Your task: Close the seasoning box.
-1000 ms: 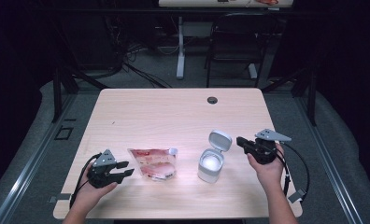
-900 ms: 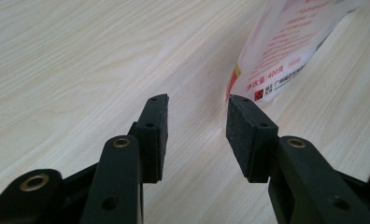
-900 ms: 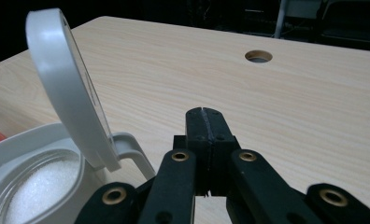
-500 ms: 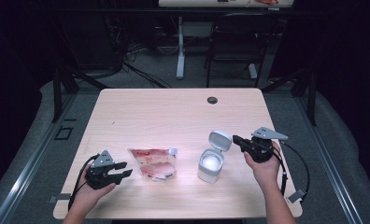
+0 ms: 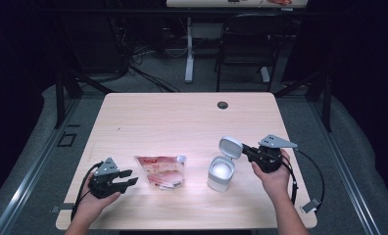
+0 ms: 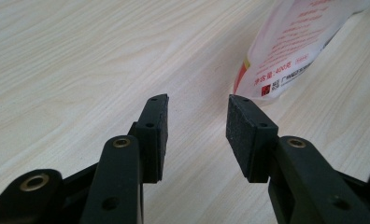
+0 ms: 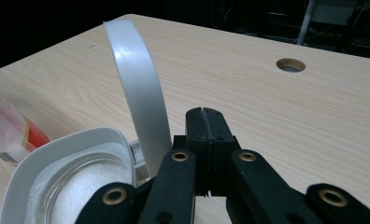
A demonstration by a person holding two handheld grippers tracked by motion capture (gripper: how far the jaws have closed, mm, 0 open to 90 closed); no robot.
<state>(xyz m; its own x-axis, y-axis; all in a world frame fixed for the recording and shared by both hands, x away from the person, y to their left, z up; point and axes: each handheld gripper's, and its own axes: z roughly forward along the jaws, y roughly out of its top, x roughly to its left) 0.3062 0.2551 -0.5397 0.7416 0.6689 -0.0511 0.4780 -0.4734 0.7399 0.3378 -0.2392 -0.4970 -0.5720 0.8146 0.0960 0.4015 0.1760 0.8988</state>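
Two pairs of black jaws tell us where we are: those of our right gripper are pressed flat together with nothing between them, their tips just beside the raised white hinged lid of the squat white plastic container, while those of our left gripper stand apart over bare wood, the near corner of the flat red-and-white printed plastic refill pouch just beyond one pad. In the high view the left gripper rests low at the front left of the pale wooden table, and the right gripper hovers at the lid's back. We judge that the lid is already tipped open, exposing white granules inside, and that the pouch is next. That move asks our left jaws to advance and close on the pouch's near edge, firmly enough that the slack film does not slip. The pouch lies flat between our left gripper and the container, its long axis roughly across the table, its white spout cap pointing toward the container. The container stands upright, mouth up, lid leaning away toward the far right.
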